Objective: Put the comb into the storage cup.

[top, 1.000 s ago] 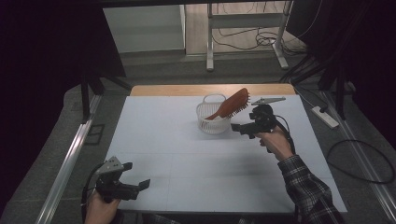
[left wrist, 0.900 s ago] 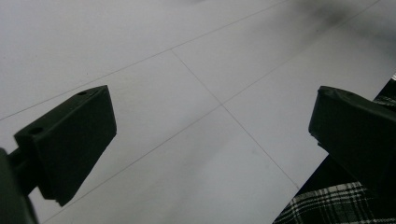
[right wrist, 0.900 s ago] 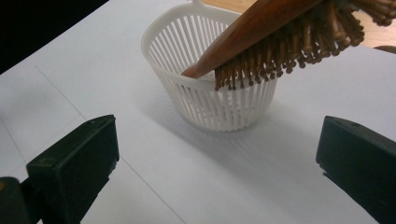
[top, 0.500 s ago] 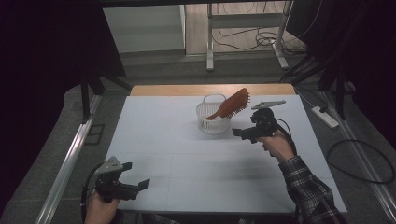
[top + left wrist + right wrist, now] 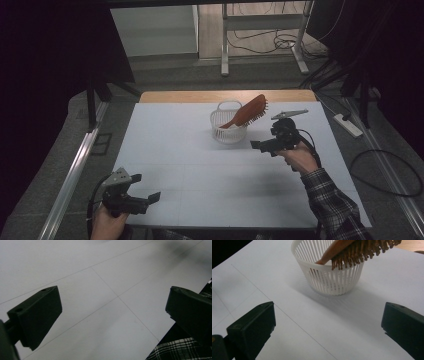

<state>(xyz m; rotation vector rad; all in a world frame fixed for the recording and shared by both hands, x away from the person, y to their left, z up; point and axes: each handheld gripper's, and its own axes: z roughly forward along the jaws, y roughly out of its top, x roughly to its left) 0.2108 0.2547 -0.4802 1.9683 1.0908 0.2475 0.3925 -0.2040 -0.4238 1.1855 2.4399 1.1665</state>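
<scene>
A white slatted basket stands at the far middle of the white table. A brown wooden hairbrush stands in it handle down, with its bristled head leaning out over the right rim. My right gripper hangs open just right of and nearer than the basket, holding nothing. My left gripper rests low at the table's near left corner, open and empty, over bare table.
The white table has a wooden strip along its far edge. A plaid sleeve reaches in from the lower right. A power strip and cables lie on the floor to the right.
My right gripper has drawn back from the basket toward the near side and slightly lower. The hairbrush stays in the basket. The left gripper has not moved.
</scene>
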